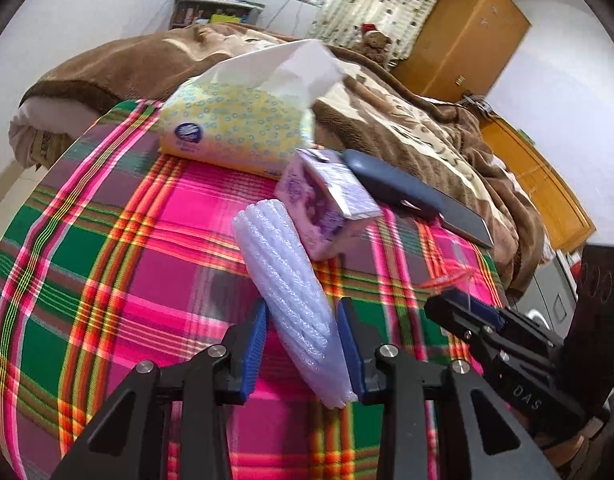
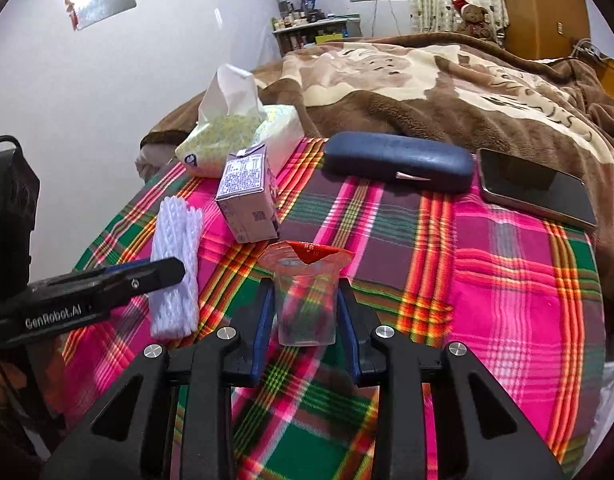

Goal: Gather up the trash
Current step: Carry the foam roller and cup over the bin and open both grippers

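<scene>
Trash lies scattered on a plaid cloth (image 2: 507,304) spread over a bed: a white foam sleeve (image 1: 291,292), a clear plastic cup (image 2: 305,304) with its red foil lid (image 2: 307,252) peeled back, and a small purple carton (image 2: 247,200). Foam sleeve's long axis runs roughly away from the left gripper (image 1: 303,340), its near end between the blue pads, far end angled left toward the carton; the fingers bracket it closely, though a firm grip cannot be told. Cup stands upright between the fingers of the right gripper (image 2: 307,316), which sit just beside its walls, contact unclear. Carton stands tilted just past the foam. Behind them rest a tissue pack (image 2: 243,136), a dark glasses case (image 2: 395,160) and a phone (image 2: 535,188) against a brown blanket (image 2: 427,92)
</scene>
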### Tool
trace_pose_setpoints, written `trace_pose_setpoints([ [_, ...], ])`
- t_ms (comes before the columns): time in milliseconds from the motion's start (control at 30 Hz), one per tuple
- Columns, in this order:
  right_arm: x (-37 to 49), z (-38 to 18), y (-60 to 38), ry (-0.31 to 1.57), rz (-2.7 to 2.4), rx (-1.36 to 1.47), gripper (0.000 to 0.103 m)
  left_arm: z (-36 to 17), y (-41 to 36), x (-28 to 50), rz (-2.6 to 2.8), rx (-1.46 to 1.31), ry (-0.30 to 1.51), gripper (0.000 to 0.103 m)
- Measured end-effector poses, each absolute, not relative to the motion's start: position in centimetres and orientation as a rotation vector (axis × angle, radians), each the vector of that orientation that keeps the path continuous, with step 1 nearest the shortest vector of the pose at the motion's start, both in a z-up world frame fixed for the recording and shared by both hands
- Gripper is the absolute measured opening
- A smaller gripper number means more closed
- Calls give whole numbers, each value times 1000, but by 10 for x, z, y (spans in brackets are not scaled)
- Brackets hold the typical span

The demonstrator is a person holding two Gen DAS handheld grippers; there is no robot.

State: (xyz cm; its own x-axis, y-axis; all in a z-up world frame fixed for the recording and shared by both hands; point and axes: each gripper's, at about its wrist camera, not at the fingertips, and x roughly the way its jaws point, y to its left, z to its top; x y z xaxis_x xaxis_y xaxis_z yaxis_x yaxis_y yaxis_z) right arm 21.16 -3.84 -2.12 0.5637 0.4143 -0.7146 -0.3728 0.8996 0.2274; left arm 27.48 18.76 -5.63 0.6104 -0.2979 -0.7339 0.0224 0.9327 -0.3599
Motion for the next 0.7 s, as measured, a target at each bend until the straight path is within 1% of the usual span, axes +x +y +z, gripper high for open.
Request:
trace_pose_setpoints([
  [233,194,-3,-61,804,432,71,31,-37,154,251,-218,-249,875,36],
  [400,179,9,-83,772,409,101,32,-16,121,228,-235,-156,827,36],
  [700,151,23,-130,712,335,149,32,13,67,194,-325,-101,776,36],
])
